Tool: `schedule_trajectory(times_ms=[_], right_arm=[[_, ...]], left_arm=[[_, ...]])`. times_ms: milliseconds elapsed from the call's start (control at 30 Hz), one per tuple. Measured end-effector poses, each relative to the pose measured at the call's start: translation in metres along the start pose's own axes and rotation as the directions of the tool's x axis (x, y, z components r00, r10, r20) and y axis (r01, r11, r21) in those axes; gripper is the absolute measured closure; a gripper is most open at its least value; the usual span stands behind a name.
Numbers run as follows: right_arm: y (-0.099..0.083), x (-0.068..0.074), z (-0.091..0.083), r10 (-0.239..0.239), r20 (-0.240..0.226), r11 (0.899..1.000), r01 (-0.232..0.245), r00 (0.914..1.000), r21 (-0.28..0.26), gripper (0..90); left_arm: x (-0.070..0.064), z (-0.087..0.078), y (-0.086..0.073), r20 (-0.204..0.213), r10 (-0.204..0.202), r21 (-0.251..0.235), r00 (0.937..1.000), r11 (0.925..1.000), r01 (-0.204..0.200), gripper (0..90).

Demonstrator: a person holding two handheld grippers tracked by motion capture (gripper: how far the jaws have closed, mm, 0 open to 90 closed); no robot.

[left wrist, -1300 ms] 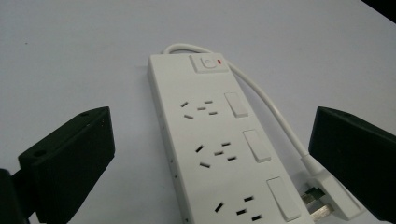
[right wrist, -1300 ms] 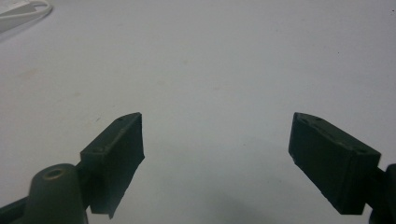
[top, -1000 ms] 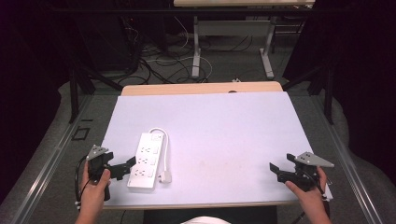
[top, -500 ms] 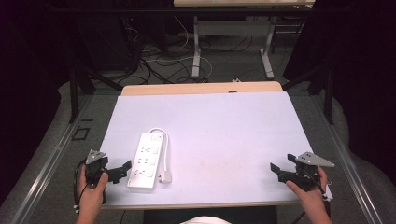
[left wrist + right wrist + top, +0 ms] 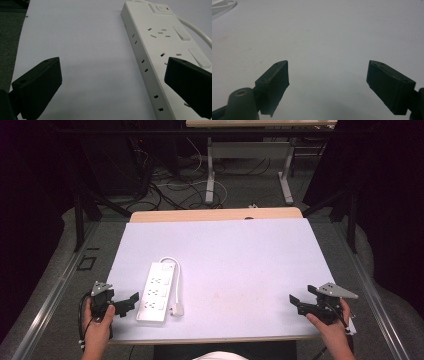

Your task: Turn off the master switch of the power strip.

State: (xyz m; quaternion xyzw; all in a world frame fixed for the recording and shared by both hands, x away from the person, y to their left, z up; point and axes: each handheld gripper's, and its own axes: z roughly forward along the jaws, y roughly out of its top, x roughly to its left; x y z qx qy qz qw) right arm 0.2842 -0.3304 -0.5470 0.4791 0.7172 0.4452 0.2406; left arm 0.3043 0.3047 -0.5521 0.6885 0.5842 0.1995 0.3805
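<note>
The white rectangular plastic power strip (image 5: 156,292) lay flat on the pale lavender tabletop (image 5: 240,270), near its front-left corner, with its white cord (image 5: 176,280) looped along its right side and ending in a plug beside it. Judged from its form, the strip was a rigid, fairly light body with smooth, somewhat slippery faces; the soundest hold was across its narrow width near mid-length, clear of the switches (image 5: 182,33) and the cord.

The left gripper (image 5: 131,301) was spread wide, holding nothing, just beside the strip's near left edge; in the left gripper view one jaw stood over the strip. The right gripper (image 5: 298,303) was likewise spread wide and empty, well apart from the strip at the front-right corner.
</note>
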Motion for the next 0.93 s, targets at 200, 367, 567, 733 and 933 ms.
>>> schedule_trajectory(times_ms=[200, 367, 567, 733, 933], right_arm=[[-0.0001, 0.0010, 0.0013, 0.001, -0.006, 1.000, -0.001, 1.0000, 0.007, 17.5], [-0.0005, 0.0017, 0.0013, 0.004, -0.007, 1.000, -0.004, 1.0000, 0.009, 17.6], [-0.0009, 0.0038, 0.0026, 0.005, -0.006, 1.000, -0.004, 1.0000, 0.009, 17.6], [-0.0006, 0.0036, 0.0019, 0.000, -0.010, 1.000, 0.000, 1.0000, 0.021, 17.6], [-0.0007, 0.0031, 0.0019, 0.002, -0.011, 1.000, -0.002, 0.9999, 0.017, 17.6]], left_arm=[[0.0012, 0.0019, -0.0011, -0.003, -0.005, 0.001, 1.0000, 1.0000, 0.005, 1.5], [0.0016, 0.0020, -0.0008, -0.003, -0.006, 0.007, 1.0000, 1.0000, 0.006, 1.7], [0.0016, 0.0020, -0.0006, -0.004, -0.005, 0.007, 1.0000, 1.0000, 0.005, 1.9], [0.0021, 0.0023, -0.0008, -0.006, -0.008, 0.000, 0.9999, 1.0000, 0.008, 2.0], [0.0015, 0.0019, -0.0007, -0.004, -0.002, 0.000, 1.0000, 1.0000, 0.002, 2.1]])
